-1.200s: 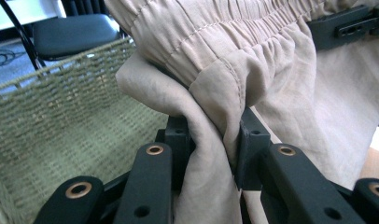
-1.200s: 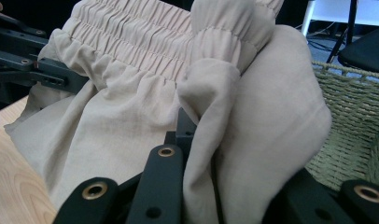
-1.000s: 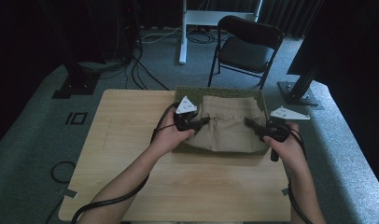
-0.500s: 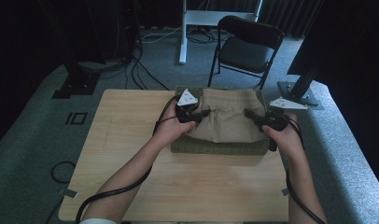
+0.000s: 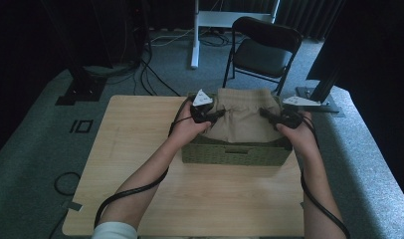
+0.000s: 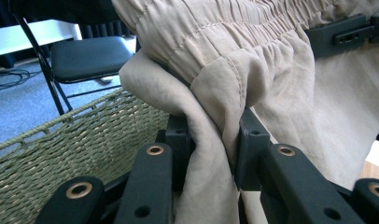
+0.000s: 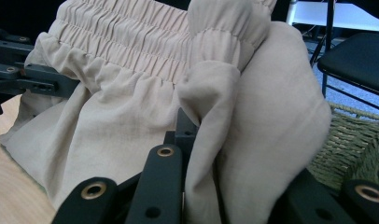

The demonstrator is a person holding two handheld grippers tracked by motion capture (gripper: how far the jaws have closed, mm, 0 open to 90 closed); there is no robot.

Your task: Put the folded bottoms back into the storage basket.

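Both tongs (clamped) on garment

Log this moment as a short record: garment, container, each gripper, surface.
garment: beige garment with gathered elastic waistband, held stretched between both grippers above the basket
container: olive woven basket, on the table's far half
left gripper: shut on the garment's left waistband corner, cloth pinched between the jaws
right gripper: shut on the right waistband corner
surface: light wooden table
behind table: black folding chair on grey carpet
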